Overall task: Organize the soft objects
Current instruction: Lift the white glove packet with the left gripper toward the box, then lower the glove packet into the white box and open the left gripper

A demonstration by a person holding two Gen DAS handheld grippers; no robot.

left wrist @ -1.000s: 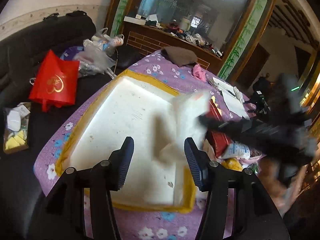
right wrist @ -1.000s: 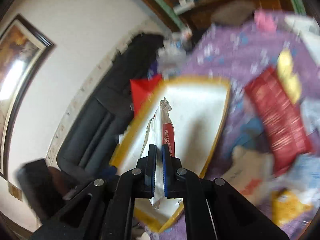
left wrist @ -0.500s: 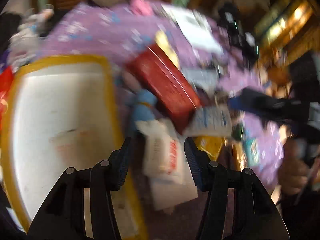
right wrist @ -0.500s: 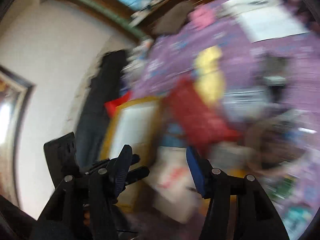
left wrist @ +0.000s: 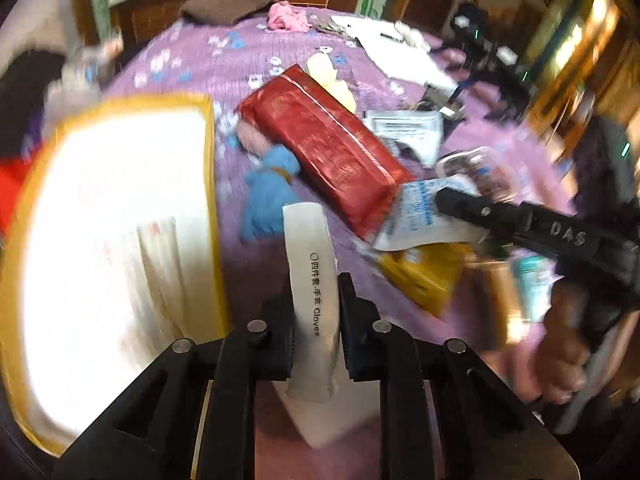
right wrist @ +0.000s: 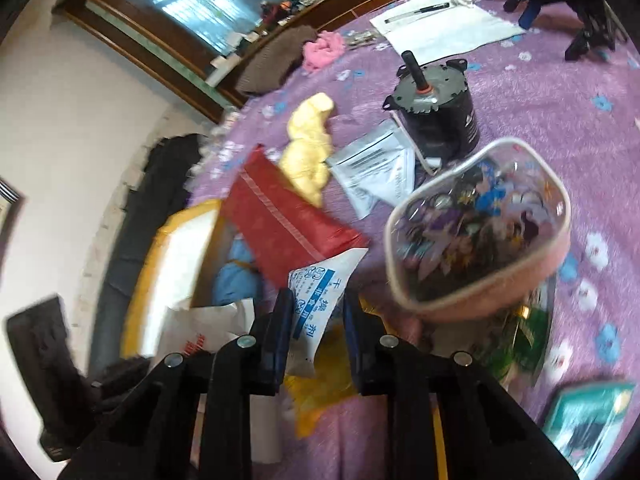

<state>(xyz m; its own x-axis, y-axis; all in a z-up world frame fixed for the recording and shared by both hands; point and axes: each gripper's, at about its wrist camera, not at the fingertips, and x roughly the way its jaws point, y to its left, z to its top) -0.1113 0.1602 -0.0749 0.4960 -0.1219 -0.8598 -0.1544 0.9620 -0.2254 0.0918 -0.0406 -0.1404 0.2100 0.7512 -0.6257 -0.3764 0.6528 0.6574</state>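
Sitting between the left tongs (left wrist: 315, 312): white gloves packet (left wrist: 310, 280).

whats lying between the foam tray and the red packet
In the left wrist view, a blue cloth bundle with a pinkish piece at its top lies on the purple tablecloth between the yellow-edged foam tray and the red packet.

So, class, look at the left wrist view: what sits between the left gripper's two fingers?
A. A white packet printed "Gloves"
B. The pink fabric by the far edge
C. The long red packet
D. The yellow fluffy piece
A. The left gripper has its jaws closed against the white packet printed "Gloves", while the long red packet lies farther off on the purple cloth.
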